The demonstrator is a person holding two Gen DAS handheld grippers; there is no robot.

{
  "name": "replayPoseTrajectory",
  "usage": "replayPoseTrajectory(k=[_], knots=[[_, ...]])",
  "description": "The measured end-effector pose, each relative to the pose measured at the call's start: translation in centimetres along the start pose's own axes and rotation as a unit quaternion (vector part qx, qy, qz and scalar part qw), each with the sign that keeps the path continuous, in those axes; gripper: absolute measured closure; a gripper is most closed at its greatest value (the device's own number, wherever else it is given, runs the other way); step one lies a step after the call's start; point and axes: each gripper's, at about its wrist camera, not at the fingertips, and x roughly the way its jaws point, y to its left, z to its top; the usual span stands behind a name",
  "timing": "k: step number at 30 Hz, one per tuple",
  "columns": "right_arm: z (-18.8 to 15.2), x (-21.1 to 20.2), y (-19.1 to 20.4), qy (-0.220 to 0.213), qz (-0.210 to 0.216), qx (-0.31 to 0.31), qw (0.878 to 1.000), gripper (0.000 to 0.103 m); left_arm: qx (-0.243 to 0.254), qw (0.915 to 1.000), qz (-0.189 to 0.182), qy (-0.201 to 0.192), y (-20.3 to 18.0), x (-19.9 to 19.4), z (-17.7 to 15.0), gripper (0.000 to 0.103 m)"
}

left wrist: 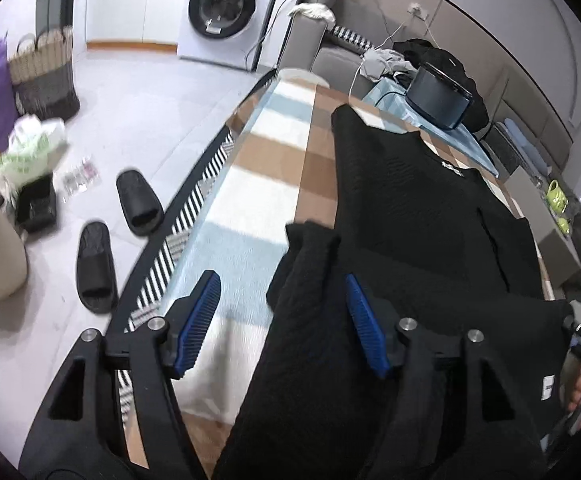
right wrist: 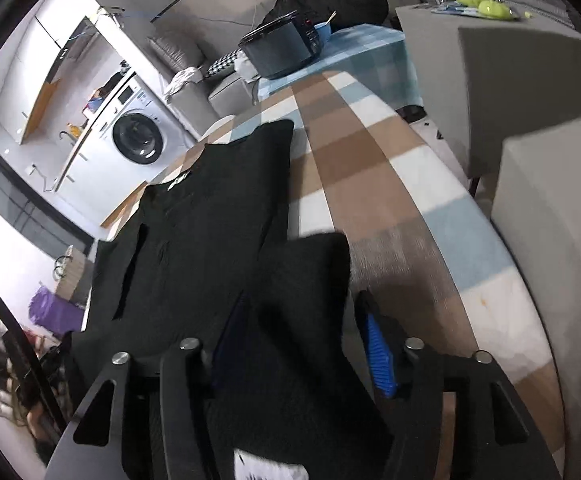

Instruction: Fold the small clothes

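A black knitted garment (left wrist: 410, 220) lies spread lengthwise on a table covered with a brown, white and pale-blue checked cloth (left wrist: 250, 200). My left gripper (left wrist: 281, 278) is open over the garment's near left corner. A raised fold of the black fabric sits between its blue pads (left wrist: 200, 312), against the right one. In the right wrist view the same garment (right wrist: 210, 220) stretches away over the checked cloth (right wrist: 370, 168). My right gripper (right wrist: 303, 298) is open too, with a bunched near corner of the fabric loose between its pads (right wrist: 378, 356). A white label shows at the bottom.
A washing machine (left wrist: 226, 8) stands at the far wall. Two black slippers (left wrist: 136, 202) and a woven basket (left wrist: 44, 76) are on the floor to the left. A dark round container (right wrist: 282, 48) sits beyond the table's far end. Grey boxes (right wrist: 522, 80) crowd the right side.
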Motion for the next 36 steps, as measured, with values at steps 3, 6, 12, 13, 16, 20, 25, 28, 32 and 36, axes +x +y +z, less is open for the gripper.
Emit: replayPoseTrajectory(k=[3,6,12,13,16,20,25,28,32,36], knots=[[-0.7,0.8,0.2,0.019,-0.003,-0.012,1.000,0.038,0.000,0.9997,-0.007,0.022,-0.3,1.8,-0.2,0.044],[-0.8,1.7,1.8,0.020,0.009,-0.038,0.999,0.038,0.028,0.9993,-0.006,0.022,-1.8,2.5,-0.4,0.062],[-0.5,3.5,3.9,0.032,-0.007,-0.082,0.996,0.058,0.097,0.9951,0.012,0.019,-4.5,3.0,-0.9,0.089],[-0.6,3.6,4.0,0.034,-0.008,-0.087,0.996,0.061,0.100,0.9947,0.012,0.019,-4.7,3.0,-1.0,0.089],[-0.8,3.4,3.9,0.035,-0.001,-0.091,0.995,0.066,0.091,0.9956,0.000,0.021,-4.5,2.7,-1.4,0.089],[-1.4,3.0,3.4,0.040,0.006,-0.087,0.995,0.068,0.088,0.9958,-0.002,0.022,-4.4,1.7,-2.6,0.089],[-2.2,2.1,2.9,0.048,0.008,-0.091,0.995,0.068,0.089,0.9958,0.001,0.022,-4.2,-0.3,-4.6,0.089],[-2.6,1.6,2.5,0.049,0.009,-0.091,0.995,0.067,0.088,0.9960,0.002,0.019,-4.0,-1.3,-5.4,0.086],[-2.3,1.3,1.6,0.046,0.013,-0.071,0.996,0.056,0.084,0.9962,0.008,0.022,-3.5,-2.9,-5.9,0.073],[-3.3,-0.7,0.5,0.038,0.037,-0.066,0.996,0.050,0.078,0.9968,0.011,0.014,-2.4,-5.7,-7.2,0.059]])
